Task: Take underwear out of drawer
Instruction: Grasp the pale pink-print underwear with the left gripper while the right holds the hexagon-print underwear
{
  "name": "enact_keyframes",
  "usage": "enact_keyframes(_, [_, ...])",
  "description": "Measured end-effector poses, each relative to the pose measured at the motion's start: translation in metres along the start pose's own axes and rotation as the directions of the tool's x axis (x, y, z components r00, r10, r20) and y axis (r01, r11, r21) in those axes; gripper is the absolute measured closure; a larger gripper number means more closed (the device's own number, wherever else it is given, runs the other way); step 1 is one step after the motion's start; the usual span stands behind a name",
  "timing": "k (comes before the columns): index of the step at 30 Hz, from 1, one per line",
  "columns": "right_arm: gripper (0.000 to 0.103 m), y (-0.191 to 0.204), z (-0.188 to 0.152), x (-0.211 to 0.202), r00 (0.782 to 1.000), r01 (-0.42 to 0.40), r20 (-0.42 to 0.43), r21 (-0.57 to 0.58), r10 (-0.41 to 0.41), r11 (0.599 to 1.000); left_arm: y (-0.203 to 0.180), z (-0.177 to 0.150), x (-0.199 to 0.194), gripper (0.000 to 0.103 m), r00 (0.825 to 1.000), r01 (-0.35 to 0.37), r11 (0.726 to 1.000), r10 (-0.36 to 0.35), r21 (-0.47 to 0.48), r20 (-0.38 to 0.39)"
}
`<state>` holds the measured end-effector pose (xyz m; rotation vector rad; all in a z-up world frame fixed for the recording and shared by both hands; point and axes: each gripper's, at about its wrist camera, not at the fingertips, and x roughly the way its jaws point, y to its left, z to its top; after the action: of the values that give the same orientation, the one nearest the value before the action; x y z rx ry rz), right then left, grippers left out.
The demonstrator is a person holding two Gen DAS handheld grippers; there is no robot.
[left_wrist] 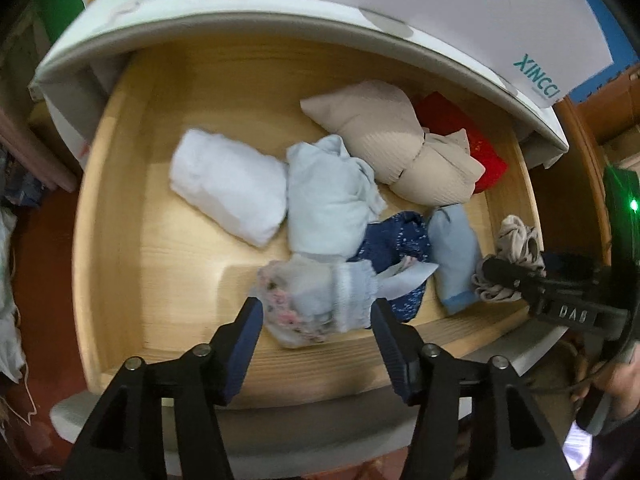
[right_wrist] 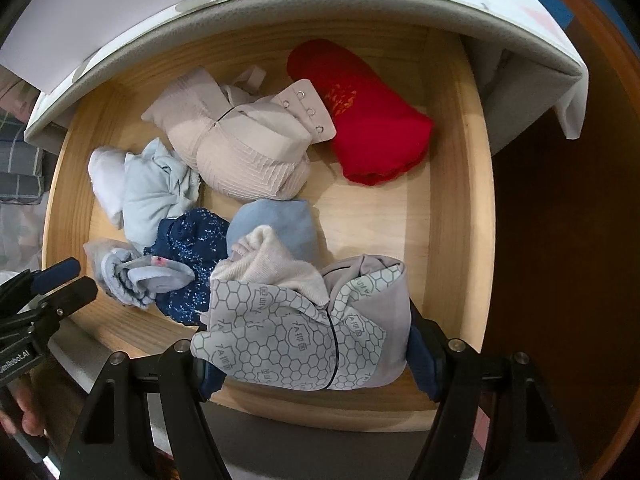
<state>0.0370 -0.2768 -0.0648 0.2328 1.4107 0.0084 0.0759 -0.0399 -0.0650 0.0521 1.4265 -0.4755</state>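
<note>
The open wooden drawer [left_wrist: 132,216] holds several folded underwear pieces. My left gripper [left_wrist: 318,312] is open, its fingers either side of a pale blue floral piece [left_wrist: 312,300] at the drawer's front; the piece also shows in the right wrist view [right_wrist: 136,276]. My right gripper [right_wrist: 308,352] is shut on a grey honeycomb-print piece [right_wrist: 304,336] with a cream lining, held over the drawer's front right. In the left wrist view it shows at the right [left_wrist: 516,276] with the bunched beige cloth [left_wrist: 516,240].
In the drawer lie a white roll [left_wrist: 228,184], a light blue piece [left_wrist: 328,200], a navy speckled piece [right_wrist: 188,248], a beige bra [right_wrist: 240,148], a red piece [right_wrist: 368,120] and a blue roll [right_wrist: 280,224]. The white cabinet top [left_wrist: 280,20] overhangs the back.
</note>
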Motion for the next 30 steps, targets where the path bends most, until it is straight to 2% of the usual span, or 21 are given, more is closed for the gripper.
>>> enact_keyframes(8, [0.032,0.005,0.009,0.013,1.0,-0.009,-0.015,-0.006,0.009,1.0,-0.006,0.014,0.024,0.043,0.996,-0.053,0.997,0.049,-0.056,-0.077])
enact_keyframes(15, [0.032,0.004,0.012,0.018,0.999,-0.026,-0.021,-0.003,0.026,1.0,-0.01,0.026,0.057,0.043,0.974,-0.123,0.991,0.109,-0.06,-0.199])
enact_keyframes(23, [0.032,-0.001,0.016,0.02,0.998,-0.047,-0.029,-0.003,0.047,0.999,-0.005,0.03,0.066,0.044,0.967,-0.131,0.986,0.105,-0.1,-0.231])
enact_keyframes(28, [0.032,-0.001,0.016,0.019,0.999,-0.043,-0.028,-0.009,0.043,0.999,-0.008,0.029,0.066,0.066,0.971,-0.141,0.988,0.124,-0.069,-0.206])
enact_keyframes(30, [0.032,-0.001,0.016,0.018,0.999,-0.041,-0.027,-0.009,0.041,0.999,-0.01,0.029,0.065,0.071,0.972,-0.146,0.988,0.132,-0.058,-0.195])
